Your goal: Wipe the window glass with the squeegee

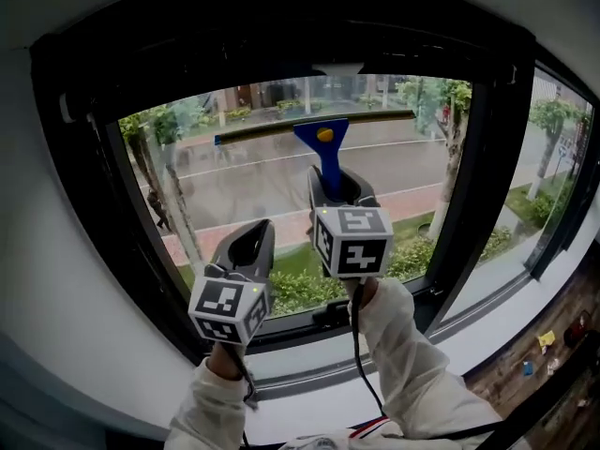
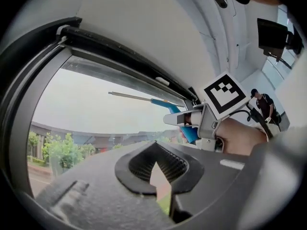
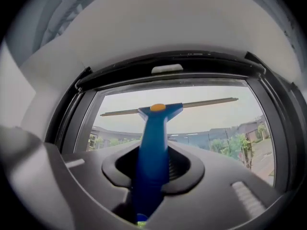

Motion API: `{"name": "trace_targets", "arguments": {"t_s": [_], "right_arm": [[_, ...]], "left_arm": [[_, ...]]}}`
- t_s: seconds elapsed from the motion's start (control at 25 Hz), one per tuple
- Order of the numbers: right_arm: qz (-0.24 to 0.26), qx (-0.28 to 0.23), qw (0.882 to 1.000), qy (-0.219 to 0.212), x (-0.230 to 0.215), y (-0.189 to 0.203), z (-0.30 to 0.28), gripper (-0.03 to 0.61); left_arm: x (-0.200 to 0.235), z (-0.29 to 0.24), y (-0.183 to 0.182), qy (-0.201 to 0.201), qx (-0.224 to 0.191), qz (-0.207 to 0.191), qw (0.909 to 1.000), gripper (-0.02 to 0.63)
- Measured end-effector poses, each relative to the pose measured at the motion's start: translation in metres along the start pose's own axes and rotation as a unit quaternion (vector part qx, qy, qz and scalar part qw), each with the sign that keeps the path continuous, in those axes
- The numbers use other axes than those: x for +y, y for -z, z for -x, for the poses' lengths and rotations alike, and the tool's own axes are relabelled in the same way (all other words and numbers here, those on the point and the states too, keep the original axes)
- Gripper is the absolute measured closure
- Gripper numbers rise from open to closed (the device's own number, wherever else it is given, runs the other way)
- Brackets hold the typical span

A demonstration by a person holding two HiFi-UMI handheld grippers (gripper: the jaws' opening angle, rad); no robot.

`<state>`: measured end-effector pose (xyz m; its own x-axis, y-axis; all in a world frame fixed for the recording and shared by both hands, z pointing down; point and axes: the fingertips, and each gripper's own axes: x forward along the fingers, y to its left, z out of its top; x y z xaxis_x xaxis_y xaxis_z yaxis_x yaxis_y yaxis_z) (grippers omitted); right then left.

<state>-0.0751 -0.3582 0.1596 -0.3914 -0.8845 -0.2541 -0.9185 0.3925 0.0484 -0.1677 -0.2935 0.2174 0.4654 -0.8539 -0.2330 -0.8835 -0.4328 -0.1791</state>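
**Squeegee (image 1: 325, 146) held high on the pane by my right gripper (image 1: 339, 184)**
Its jaws are clamped on the blue handle. The blade runs left to right near the top of the window glass (image 1: 239, 190), so I judge the stroke must go downward. My left gripper (image 1: 255, 237), jaws together on nothing, hangs lower left.

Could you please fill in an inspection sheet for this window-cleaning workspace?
Surface: window glass, upright in a black frame; street and trees beyond.
Job's things: blue squeegee, blade near the pane's top, roughly level.
Clutter: small coloured bits at lower right, too small to identify.
Grippers: right hand-held gripper shut on the squeegee handle; left hand-held gripper shut, empty, lower.
Cables: black cable runs down from the right hand-held gripper.
Surroundings: white wall; a person stands in the background.
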Motion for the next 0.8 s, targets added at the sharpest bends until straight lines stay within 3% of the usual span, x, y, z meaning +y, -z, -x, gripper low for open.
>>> {"name": "trace_targets", "arguments": {"t_s": [0.12,0.32,0.4,0.56,0.8], "right_arm": [[0.002,-0.015,1.000,-0.012,-0.019,-0.031,-0.014,0.463],[0.003,-0.023,1.000,-0.021,-0.037,-0.063,-0.030,0.463],[-0.001,-0.023,0.999,-0.026,-0.040,-0.072,-0.036,0.463],[-0.005,-0.022,0.999,-0.028,-0.043,-0.082,-0.051,0.463],[0.002,-0.022,1.000,-0.011,-0.048,-0.077,-0.063,0.466]], "left_arm": [[-0.004,-0.026,-0.037,-0.004,-0.015,-0.010,0.9998,0.615],[0.000,-0.053,-0.081,-0.008,-0.004,-0.047,0.9988,0.615],[0.003,-0.057,-0.092,-0.009,-0.006,-0.045,0.9989,0.615],[0.014,-0.069,-0.096,0.001,0.003,-0.030,0.9996,0.615],[0.020,-0.070,-0.095,-0.002,0.001,-0.043,0.9991,0.615]]}}
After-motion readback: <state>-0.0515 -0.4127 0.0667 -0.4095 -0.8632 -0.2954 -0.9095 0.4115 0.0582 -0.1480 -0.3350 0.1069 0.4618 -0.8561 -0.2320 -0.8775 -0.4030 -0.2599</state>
